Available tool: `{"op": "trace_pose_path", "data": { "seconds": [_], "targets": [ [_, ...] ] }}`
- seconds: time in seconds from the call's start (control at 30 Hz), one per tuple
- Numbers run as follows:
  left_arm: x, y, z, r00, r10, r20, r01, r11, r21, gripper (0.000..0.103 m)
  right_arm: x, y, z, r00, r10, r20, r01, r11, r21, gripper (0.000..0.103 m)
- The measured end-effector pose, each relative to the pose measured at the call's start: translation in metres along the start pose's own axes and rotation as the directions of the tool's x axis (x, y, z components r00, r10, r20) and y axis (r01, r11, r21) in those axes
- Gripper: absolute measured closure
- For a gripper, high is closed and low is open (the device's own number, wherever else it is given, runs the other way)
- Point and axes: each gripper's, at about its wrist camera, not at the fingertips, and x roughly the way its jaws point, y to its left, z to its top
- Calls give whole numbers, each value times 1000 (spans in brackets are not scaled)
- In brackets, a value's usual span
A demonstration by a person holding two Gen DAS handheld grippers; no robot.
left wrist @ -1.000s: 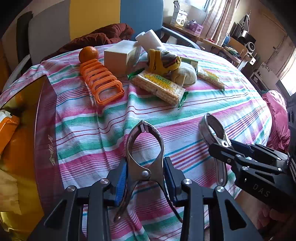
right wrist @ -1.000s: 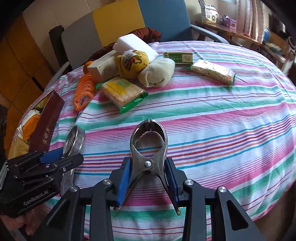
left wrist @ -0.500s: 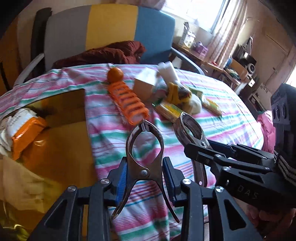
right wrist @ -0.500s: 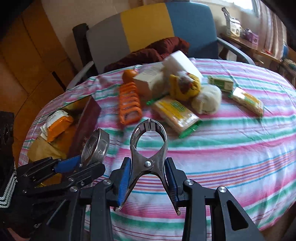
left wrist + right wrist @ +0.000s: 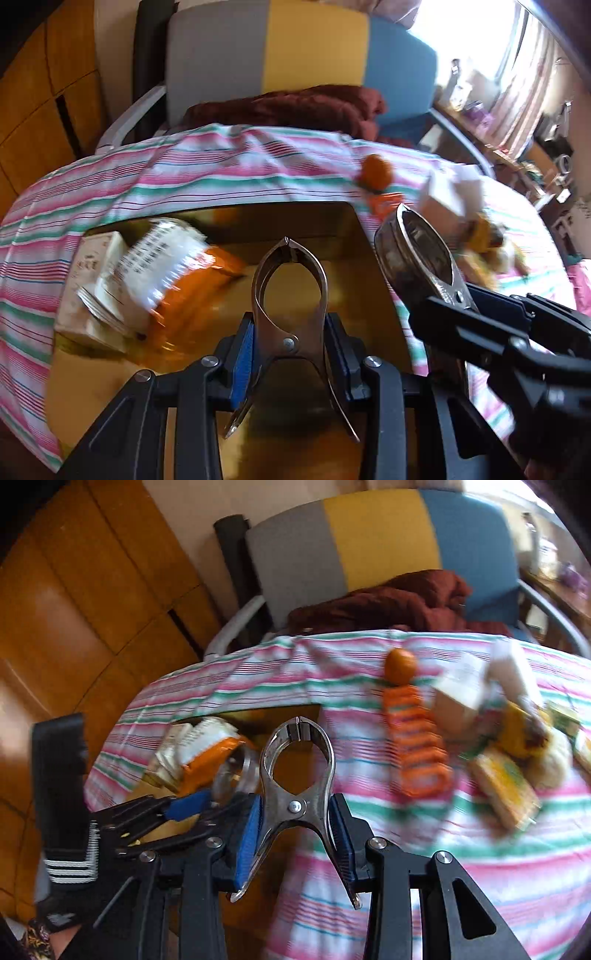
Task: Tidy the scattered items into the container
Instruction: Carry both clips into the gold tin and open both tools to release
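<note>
Left hand-held gripper (image 5: 290, 339): clamped on a steel clip (image 5: 290, 291) over the gold box (image 5: 369, 280).
Right hand-held gripper (image 5: 295, 825): grips another clip (image 5: 297, 771) (blurred).
Far right: orange rack (image 5: 415, 749), snacks on the desk (image 5: 406, 834).

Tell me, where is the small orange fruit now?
In the right wrist view, the orange fruit lies on the striped tablecloth at the far end of the orange rack.
</note>
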Motion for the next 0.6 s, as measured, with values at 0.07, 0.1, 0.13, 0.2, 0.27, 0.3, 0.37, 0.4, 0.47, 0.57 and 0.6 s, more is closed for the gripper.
{"op": "trace_pose_path", "data": {
  "seconds": [0.07, 0.1, 0.13, 0.2, 0.27, 0.3, 0.37, 0.4, 0.47, 0.57, 0.6],
  "targets": [
    [11, 8, 8, 1000, 12, -28, -13, 1000, -10, 65, 15, 10, 7, 1000, 2, -17, -2, 1000, -11, 65],
    [17, 12, 12, 998, 25, -53, -26, 1000, -16, 65, 23, 13, 11, 1000, -8, -25, 7, 1000, -16, 65],
    [21, 15, 14, 997, 32, -72, -34, 999, -26, 64, 31, 16, 15, 999, -17, -33, 17, 1000, -19, 65],
    [31, 22, 17, 993, 25, -115, -32, 998, -55, 59, 45, 19, 24, 998, -41, -42, 40, 999, -26, 66],
    [37, 25, 19, 991, 9, -132, -19, 997, -72, 57, 55, 20, 32, 997, -66, -50, 64, 997, -35, 68],
    [39, 25, 18, 991, 20, -132, -30, 997, -72, 55, 59, 20, 36, 996, -71, -52, 69, 997, -39, 75],
    [41, 24, 18, 990, 60, -129, -68, 996, -63, 52, 68, 19, 39, 994, -87, -61, 84, 995, -49, 75],
    [41, 24, 18, 990, 55, -129, -63, 996, -63, 52, 71, 18, 40, 994, -93, -62, 90, 995, -49, 74],
    [39, 25, 18, 992, 43, -121, -53, 996, -75, 52, 76, 15, 39, 994, -92, -63, 89, 995, -41, 74],
    [32, 29, 18, 995, 17, -100, -30, 992, -121, 52, 68, 11, 33, 995, -96, -41, 95, 995, -29, 74],
    [29, 29, 18, 996, 7, -92, -19, 990, -138, 52, 63, 8, 30, 995, -90, -31, 90, 996, -17, 74]
  ]
}}
